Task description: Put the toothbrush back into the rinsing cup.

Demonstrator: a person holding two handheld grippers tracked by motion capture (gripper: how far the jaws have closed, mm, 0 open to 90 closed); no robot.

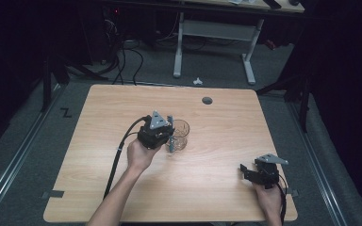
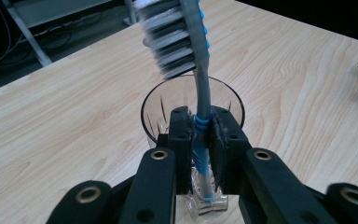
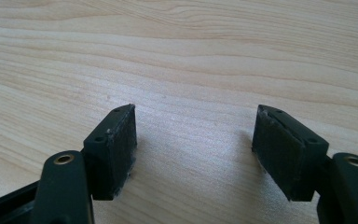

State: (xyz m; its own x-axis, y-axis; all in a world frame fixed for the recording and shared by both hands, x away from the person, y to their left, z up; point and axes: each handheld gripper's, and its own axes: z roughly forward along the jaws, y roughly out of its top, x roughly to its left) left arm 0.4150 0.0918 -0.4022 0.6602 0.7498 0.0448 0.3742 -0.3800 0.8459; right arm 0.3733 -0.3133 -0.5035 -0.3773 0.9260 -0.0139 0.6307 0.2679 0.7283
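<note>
Here, a grey toothbrush (image 2: pixel 203 84) with blue grip ribs stands tilted in a clear ribbed glass (image 2: pixel 158 109), bristle head up and out above the rim, handle end down inside near the glass base. The left gripper (image 2: pixel 200 140) is clamped on the toothbrush handle at the blue section, pads pressed on both sides, right over the glass mouth. In the high view the glass (image 1: pixel 181 133) sits near the middle of the wooden table (image 1: pixel 217 188), left gripper (image 1: pixel 168 136) just beside and over it, cable trailing toward the near edge. The right gripper (image 1: pixel 246 170) rests low at the table's near right corner, well apart from the glass. Its jaws stand wide apart with bare wood between them, right gripper (image 3: pixel 193 140) holding nothing.
</note>
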